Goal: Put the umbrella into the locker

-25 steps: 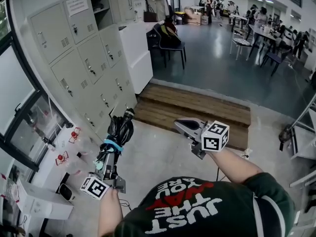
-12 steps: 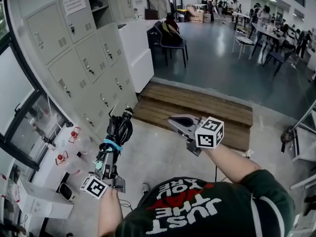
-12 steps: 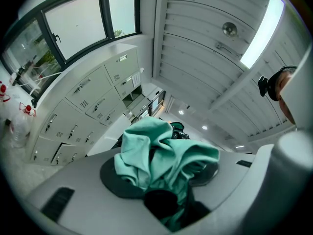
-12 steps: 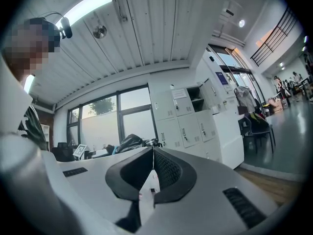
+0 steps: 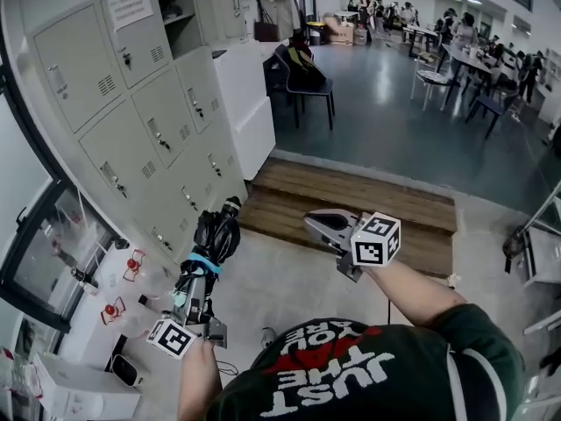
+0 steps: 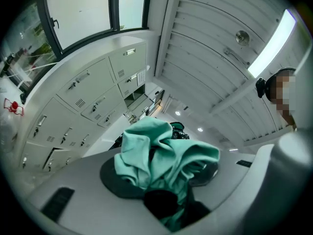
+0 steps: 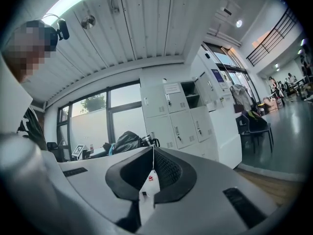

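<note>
A folded black umbrella (image 5: 216,238) with a teal strap sticks up and forward out of my left gripper (image 5: 196,286), which is shut on its lower part. In the left gripper view the umbrella's teal and black cloth (image 6: 161,155) bunches between the jaws of the left gripper (image 6: 168,190). My right gripper (image 5: 317,224) hangs to the right at about the same height, shut with nothing in it; its pads meet in the right gripper view (image 7: 151,153), where the umbrella (image 7: 128,141) shows to the left. The grey lockers (image 5: 131,112) stand on the left, with one upper compartment (image 5: 180,7) open.
A wooden step (image 5: 351,196) lies ahead on the floor. A white cabinet (image 5: 250,103) stands past the lockers, and beyond it a dark chair (image 5: 302,73) with a bag. People sit at tables (image 5: 456,55) far right. A white box (image 5: 79,393) sits low left.
The whole view has slid: lockers and wooden step now sit nearer and lower in the picture. Both grippers travelled along with it. The left grip on the umbrella is unchanged.
</note>
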Demonstrator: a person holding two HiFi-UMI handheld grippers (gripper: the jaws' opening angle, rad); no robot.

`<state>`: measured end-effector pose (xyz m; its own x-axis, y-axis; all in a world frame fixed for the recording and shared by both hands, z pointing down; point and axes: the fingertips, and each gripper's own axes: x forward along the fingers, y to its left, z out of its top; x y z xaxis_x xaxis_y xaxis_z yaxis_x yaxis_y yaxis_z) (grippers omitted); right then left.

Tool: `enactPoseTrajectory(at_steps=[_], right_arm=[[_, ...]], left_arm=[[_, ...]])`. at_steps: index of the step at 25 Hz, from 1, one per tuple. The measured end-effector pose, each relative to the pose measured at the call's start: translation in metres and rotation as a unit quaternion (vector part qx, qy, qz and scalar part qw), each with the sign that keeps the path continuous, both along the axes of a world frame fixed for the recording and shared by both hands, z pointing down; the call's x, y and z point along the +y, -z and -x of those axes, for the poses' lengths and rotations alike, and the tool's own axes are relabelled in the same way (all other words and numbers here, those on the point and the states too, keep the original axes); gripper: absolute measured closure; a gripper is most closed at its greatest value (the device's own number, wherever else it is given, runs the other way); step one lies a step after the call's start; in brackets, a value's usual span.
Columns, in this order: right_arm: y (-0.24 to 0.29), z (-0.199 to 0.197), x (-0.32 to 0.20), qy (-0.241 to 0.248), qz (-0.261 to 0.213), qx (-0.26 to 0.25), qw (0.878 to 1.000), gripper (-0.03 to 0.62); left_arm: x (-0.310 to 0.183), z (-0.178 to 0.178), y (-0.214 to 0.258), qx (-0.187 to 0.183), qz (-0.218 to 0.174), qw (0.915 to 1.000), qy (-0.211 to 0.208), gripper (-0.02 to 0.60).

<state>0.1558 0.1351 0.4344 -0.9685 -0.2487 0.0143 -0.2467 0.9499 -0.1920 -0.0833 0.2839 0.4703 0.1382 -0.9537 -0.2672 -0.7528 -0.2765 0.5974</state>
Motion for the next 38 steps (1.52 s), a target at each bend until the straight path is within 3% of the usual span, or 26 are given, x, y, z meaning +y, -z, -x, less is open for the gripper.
enactPoseTrajectory(at_steps=[9,16,23,29,34,38], right_arm=[[0.022,0.152,-0.098,-0.028,0.003,-0.016,0.999,0.56],[0.029,0.221,-0.151,-0.042,0.003,-0.017,0.999,0.559],[0.017,0.24,-0.209,-0.058,0.021,-0.015,0.998,0.56],[0.007,0.256,-0.273,-0.041,0.031,-0.024,0.998,0.56],[-0.005,0.278,-0.358,-0.003,0.036,-0.033,0.999,0.559],[-0.001,0.297,-0.448,0.037,0.022,-0.039,0.998,0.56]], left_arm=[[-0.106,0.157,0.034,-0.02,-0.01,0.999,-0.04,0.37],[-0.158,0.231,0.043,-0.019,-0.016,0.9983,-0.053,0.37],[-0.199,0.264,0.034,-0.008,-0.012,0.9984,-0.054,0.37],[-0.249,0.273,0.021,-0.009,0.001,0.9993,-0.037,0.37],[-0.315,0.276,0.011,-0.011,0.006,0.9999,-0.008,0.37],[-0.393,0.277,0.015,-0.006,-0.018,0.9996,0.02,0.371]])
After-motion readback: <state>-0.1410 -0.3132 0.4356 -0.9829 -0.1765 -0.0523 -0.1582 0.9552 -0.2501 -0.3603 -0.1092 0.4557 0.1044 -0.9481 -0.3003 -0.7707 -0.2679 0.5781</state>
